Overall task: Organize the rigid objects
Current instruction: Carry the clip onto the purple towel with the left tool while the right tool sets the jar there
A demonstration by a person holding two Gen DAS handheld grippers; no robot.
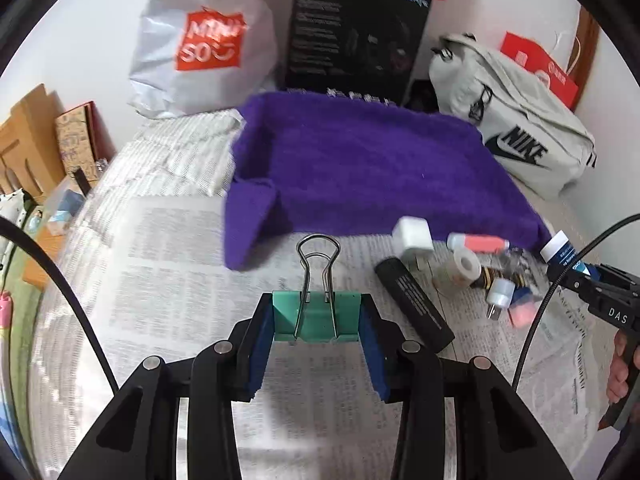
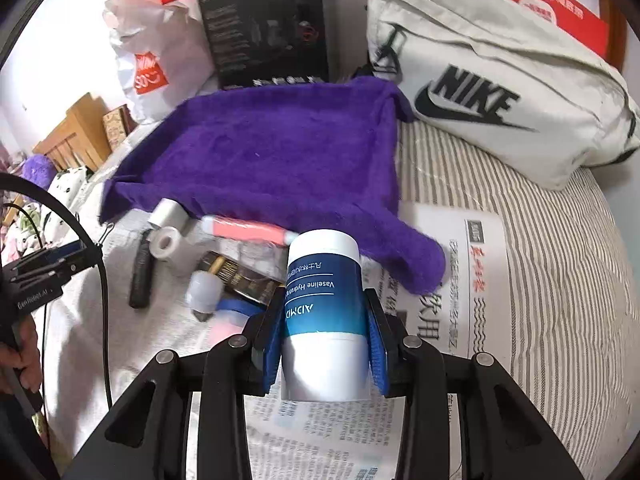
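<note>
My left gripper [image 1: 317,314] is shut on a green binder clip [image 1: 316,316], its wire handles pointing forward, above the newspaper. My right gripper [image 2: 325,320] is shut on a white and blue Vaseline tube [image 2: 324,312]; its tip also shows in the left wrist view [image 1: 558,250]. A purple towel [image 1: 360,164], shaped like a tray, lies just beyond both; it shows in the right wrist view [image 2: 280,152] too. Loose items lie before it: a white charger [image 1: 412,236], a black bar [image 1: 414,304], a tape roll [image 1: 464,266], a pink tube [image 1: 478,243].
A Nike bag [image 2: 480,92], a black box [image 2: 264,24], a Miniso bag [image 1: 204,44] and red boxes stand behind the towel. Newspaper [image 1: 168,280] covers the striped bed. Wooden furniture [image 1: 28,140] stands at the left. The other hand-held gripper [image 2: 48,264] shows at the left.
</note>
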